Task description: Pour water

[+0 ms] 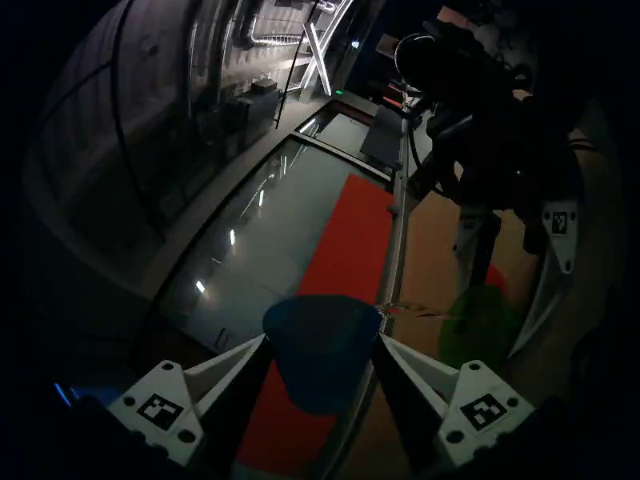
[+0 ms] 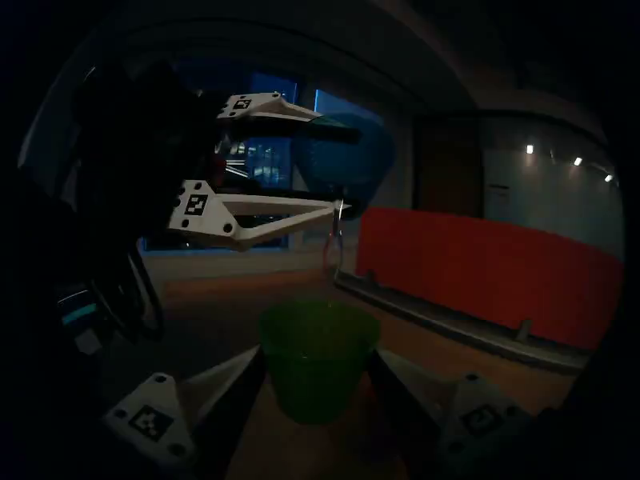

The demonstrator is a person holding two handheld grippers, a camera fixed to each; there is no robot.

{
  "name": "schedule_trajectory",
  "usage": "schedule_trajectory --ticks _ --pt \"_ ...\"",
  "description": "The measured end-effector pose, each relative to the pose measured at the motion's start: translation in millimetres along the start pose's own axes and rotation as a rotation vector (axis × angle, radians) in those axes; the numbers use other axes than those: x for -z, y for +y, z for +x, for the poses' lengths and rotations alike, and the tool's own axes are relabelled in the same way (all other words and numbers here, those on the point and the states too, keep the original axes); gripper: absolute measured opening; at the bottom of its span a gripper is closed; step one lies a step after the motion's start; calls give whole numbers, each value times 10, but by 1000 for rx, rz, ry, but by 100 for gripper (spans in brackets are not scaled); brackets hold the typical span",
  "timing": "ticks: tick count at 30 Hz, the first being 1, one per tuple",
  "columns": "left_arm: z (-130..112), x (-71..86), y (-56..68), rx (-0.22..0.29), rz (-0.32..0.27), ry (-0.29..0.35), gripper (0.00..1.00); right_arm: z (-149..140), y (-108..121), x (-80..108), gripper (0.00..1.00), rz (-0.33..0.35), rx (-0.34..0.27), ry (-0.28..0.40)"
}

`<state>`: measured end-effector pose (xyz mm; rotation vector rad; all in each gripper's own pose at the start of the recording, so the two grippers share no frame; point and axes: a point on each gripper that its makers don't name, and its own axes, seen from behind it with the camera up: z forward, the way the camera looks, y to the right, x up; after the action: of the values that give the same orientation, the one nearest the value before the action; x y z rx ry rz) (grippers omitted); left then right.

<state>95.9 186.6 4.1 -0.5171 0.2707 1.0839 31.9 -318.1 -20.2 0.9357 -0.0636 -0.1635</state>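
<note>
Left gripper view looks along the left gripper (image 1: pixel 322 344), whose jaws are closed on a blue cup (image 1: pixel 320 364), one white finger pressing each side of it. The cup hangs over the grey rail (image 1: pixel 396 256) that runs along the edge of the wooden worktop (image 1: pixel 428 240). A red panel (image 1: pixel 352 240) and a glass wall (image 1: pixel 144 160) lie beyond that edge. The scene is dim.

A thin thread of water (image 1: pixel 412 309) runs from the blue cup's rim toward a green cup (image 1: pixel 480 324), which sits just on the worktop side of that edge and between the fingers of the other gripper.

In the right gripper view, the right gripper (image 2: pixel 318 356) has its jaws closed on the green cup. Both fingers bear on its sides, and its open mouth faces up. Whether the cup's base rests on the worktop or is held just above it cannot be told. The blue cup is above and behind it, held in the left gripper and tipped onto its side with its mouth facing right. Water falls from the blue cup's lower lip as a narrow bright line toward the green cup. Whether the water lands inside cannot be made out in the low light.

The rail and red panel run along the worktop's far edge, to the right of the green cup. Small ceiling lights (image 2: pixel 576 160) glow at the upper right
</note>
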Motion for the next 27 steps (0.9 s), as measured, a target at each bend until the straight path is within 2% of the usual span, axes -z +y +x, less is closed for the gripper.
schedule_trajectory --ticks 27 --pt "85 68 -44 -51 22 10 83 83 -8 37 100 -12 6 14"
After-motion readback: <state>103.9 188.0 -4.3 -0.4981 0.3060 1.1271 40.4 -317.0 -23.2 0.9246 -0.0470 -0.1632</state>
